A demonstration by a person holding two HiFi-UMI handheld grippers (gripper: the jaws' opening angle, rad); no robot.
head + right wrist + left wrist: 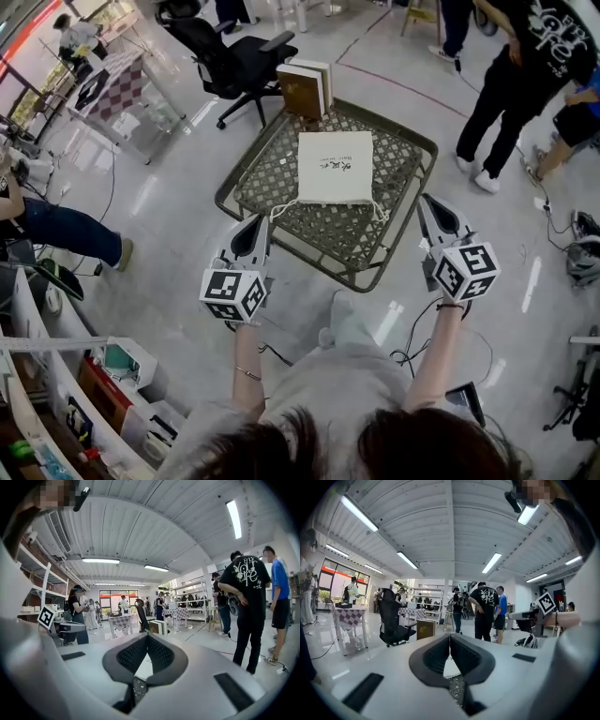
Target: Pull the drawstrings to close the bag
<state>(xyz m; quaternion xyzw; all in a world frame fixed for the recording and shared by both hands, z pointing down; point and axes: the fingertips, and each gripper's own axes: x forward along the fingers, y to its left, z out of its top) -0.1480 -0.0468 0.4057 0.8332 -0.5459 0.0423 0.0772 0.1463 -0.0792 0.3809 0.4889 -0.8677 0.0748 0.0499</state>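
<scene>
though both were pinched shut on nothing, my left claw (262, 221) and right claw (425, 201) flanked the bag (335, 167) on the table (281, 178); its cords (278, 212) lay at one o'clock of the left, eleven of the right.

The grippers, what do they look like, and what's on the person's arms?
Both the left gripper and right gripper are white tapered shells with dark ribbed jaws, each carrying a cube of black-and-white square markers. A thin band circles each wrist.
</scene>
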